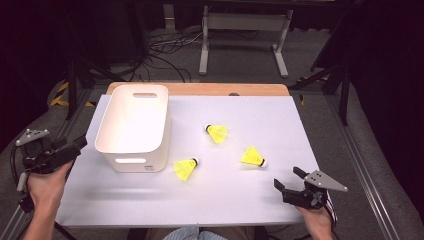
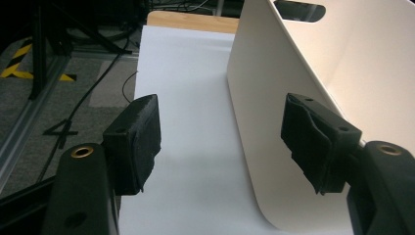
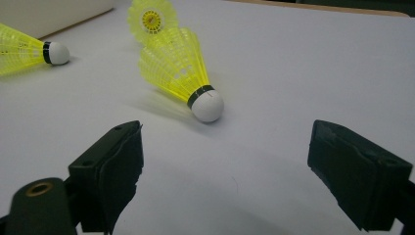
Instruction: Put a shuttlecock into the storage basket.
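Hand-held gripper on my right (image 1: pixel 291 182) rests low at the near right corner of the surface (image 1: pixel 240 200), its jaws spread wide with nothing between them. Just ahead of it lies the nearest shuttlecock (image 3: pixel 182 70), on its side with the white cork tip toward me and apart from both jaws. A second shuttlecock (image 1: pixel 186 168) lies farther off to that gripper's left, close to the front wall of the bin (image 1: pixel 131 161), and a third (image 1: pixel 217 133) sits beyond the nearest one, farther from me.

My left hand-held gripper (image 1: pixel 75 144) hangs at the left edge of the surface, beside the bin's left wall. Its jaws also stand apart and hold nothing; in the left gripper view the bin wall (image 2: pixel 274 122) rises just in front of one jaw, not touched.

As I judge it, the work is putting the shuttlecocks into the bin, and none of it is done: what I can see of the bin's inside is bare, and all three lie loose on the surface. Every pick and drop remains, and the nearest shuttlecock looks like the natural first one for my right side.
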